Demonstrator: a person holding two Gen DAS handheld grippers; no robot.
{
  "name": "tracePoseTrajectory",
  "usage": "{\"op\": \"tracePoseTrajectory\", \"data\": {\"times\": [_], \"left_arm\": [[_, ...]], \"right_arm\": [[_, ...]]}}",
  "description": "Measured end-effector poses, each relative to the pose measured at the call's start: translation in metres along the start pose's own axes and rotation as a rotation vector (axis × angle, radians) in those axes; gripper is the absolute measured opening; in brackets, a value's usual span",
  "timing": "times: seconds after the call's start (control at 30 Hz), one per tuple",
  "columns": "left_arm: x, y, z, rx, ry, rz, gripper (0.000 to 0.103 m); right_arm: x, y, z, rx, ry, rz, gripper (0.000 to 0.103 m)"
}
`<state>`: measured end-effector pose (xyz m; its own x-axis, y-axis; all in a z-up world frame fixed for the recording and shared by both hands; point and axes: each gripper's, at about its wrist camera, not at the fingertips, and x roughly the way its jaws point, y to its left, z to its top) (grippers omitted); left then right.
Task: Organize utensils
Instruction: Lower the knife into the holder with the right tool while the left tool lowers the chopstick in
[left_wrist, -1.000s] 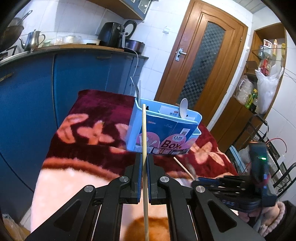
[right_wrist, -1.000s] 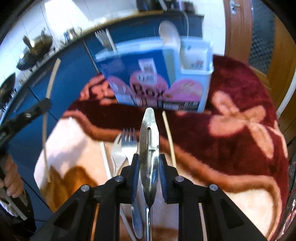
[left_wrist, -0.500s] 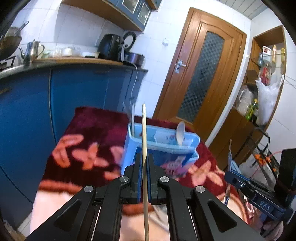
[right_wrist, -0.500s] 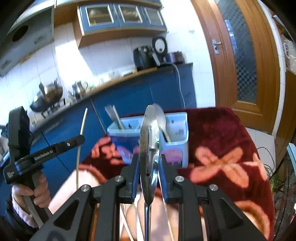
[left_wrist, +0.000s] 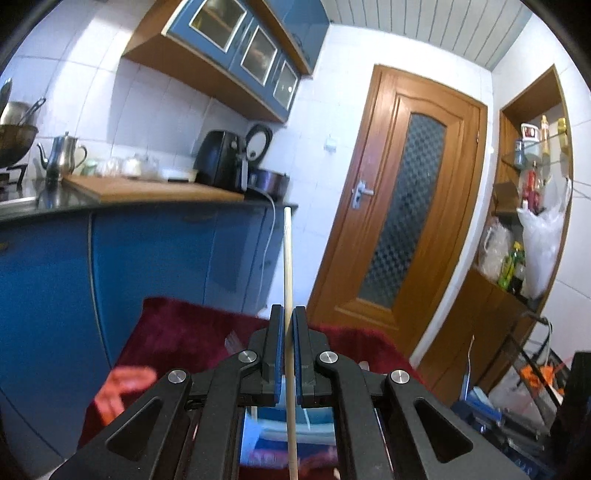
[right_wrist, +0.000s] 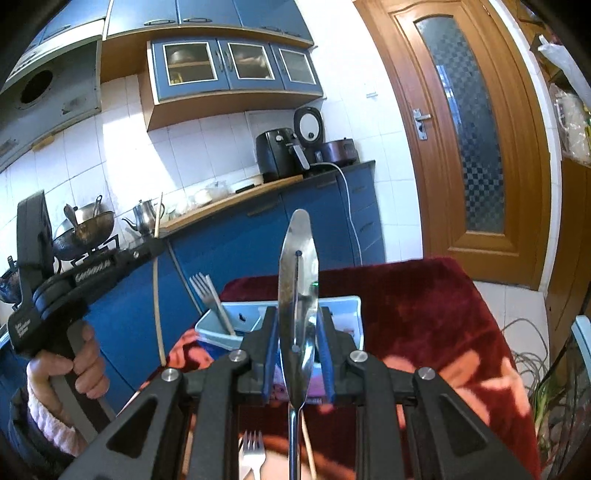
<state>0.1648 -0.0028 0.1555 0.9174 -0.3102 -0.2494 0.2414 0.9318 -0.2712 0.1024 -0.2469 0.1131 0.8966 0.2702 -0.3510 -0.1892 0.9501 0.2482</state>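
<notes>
- L gripper (left_wrist: 288, 325): jaws closed tight on a pale wooden chopstick (left_wrist: 287, 266). Stick's long axis runs upright betw the pads, tip pointing up past the counter edge, other end hanging below the jaws.
- Same chopstick in R wrist view (right_wrist: 157, 295): near vertical, off the table's left edge, held in the air; a hand (right_wrist: 70, 373) grips the L gripper's handle.
- R gripper (right_wrist: 297, 354): jaws clamped on the bowl of a metal spoon (right_wrist: 298, 291), edge-on. Long axis upright, bowl tip up, handle pointing down betw the fingers.
- Blue organizer box (right_wrist: 221, 326) sits toward the table's far edge on the red floral cloth (right_wrist: 424, 317); fork (right_wrist: 207, 295) stands in its left compartment, tines up.
- Near edge: another fork (right_wrist: 253, 452) lies on the cloth, tines pointing away; thin stick (right_wrist: 308, 443) just right of the spoon handle.
</notes>
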Motion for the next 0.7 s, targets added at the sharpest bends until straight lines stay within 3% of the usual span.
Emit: {"op": "tracePoseTrajectory", "data": {"times": [0.17, 0.53, 0.7], "left_arm": [[0.017, -0.007, 0.011, 0.035, -0.096, 0.031, 0.004], [0.053, -0.006, -0.016, 0.076, -0.153, 0.065, 0.004], [0.057, -0.003, -0.022, 0.085, -0.173, 0.070, 0.004]], "right_arm": [[0.010, -0.003, 0.012, -0.009, -0.040, -0.008, 0.022], [0.033, -0.015, 0.047, 0.020, -0.225, -0.081, 0.022], [0.049, -0.016, 0.047, 0.004, -0.321, -0.126, 0.022]]}}
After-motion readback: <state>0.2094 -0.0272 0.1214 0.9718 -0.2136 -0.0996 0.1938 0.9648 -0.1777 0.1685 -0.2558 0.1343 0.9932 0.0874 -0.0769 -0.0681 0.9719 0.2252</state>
